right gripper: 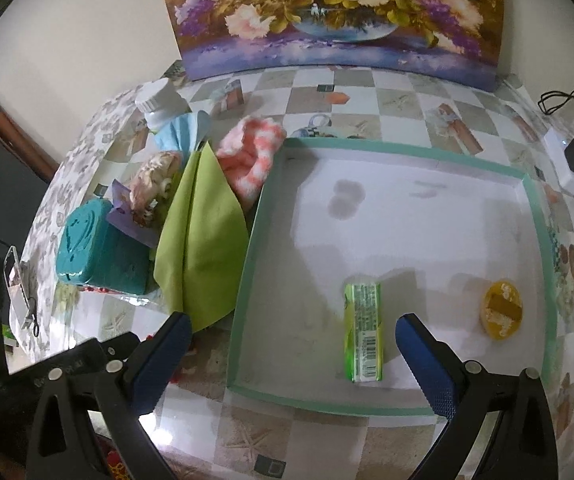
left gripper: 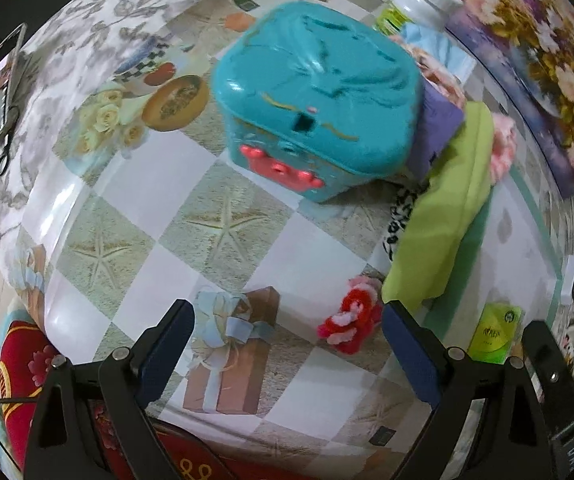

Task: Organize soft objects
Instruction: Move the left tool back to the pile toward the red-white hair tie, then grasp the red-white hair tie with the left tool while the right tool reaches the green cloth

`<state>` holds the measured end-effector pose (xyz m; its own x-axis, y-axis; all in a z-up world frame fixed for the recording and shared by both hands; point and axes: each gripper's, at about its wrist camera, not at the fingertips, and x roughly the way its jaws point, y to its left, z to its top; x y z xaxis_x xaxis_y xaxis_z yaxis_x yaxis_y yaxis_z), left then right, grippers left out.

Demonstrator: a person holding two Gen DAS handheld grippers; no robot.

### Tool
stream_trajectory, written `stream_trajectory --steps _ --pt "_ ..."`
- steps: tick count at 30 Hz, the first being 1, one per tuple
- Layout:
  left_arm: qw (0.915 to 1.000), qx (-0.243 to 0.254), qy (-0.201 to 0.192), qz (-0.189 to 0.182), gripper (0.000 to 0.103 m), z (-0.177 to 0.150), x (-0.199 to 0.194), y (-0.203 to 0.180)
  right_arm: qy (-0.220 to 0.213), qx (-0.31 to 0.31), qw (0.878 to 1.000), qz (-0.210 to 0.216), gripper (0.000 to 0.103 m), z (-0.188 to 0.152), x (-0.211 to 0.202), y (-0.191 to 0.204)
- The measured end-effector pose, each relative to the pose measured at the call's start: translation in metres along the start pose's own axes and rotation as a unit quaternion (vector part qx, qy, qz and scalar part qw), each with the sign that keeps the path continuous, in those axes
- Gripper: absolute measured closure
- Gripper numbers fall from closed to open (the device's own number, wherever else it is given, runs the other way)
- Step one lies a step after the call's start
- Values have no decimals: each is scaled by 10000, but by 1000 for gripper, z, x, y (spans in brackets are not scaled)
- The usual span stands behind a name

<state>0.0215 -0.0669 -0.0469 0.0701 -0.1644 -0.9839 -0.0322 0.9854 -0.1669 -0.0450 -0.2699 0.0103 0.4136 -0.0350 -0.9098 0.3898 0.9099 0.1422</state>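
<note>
Left claw (left gripper: 287,320) wide open, empty, right claw (right gripper: 291,334) likewise, green cloth (right gripper: 203,236) hiding tray (right gripper: 247,264) edge, black-and-white item (left gripper: 401,216) mostly covered

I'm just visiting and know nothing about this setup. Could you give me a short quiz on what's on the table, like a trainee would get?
1. True or false: the left gripper is open and holds nothing.
2. What lies inside the tray? A) green packet and yellow round piece B) the teal box C) the green cloth
3. Fill in: the red and pink yarn flower lies on the ____, outside the tray.

Key: 1 true. 2 A. 3 tablecloth.
</note>
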Motion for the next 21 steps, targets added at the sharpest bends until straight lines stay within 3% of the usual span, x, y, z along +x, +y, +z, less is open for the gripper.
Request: stream_trajectory --steps 3,9,17,21 --pt "9998 211 54 -22 11 -3 4 -10 -22 70 10000 -25 0 2 0 -4" --pt "9983 451 343 -146 34 -8 20 -24 -47 16 10000 -82 0 3 1 -3" --pt "9964 717 428 -129 68 -4 36 -52 -46 -16 9999 -107 0 4 3 -2" --pt "9959 792 430 -72 74 1 43 -61 -53 -3 9999 -108 0 4 4 -3"
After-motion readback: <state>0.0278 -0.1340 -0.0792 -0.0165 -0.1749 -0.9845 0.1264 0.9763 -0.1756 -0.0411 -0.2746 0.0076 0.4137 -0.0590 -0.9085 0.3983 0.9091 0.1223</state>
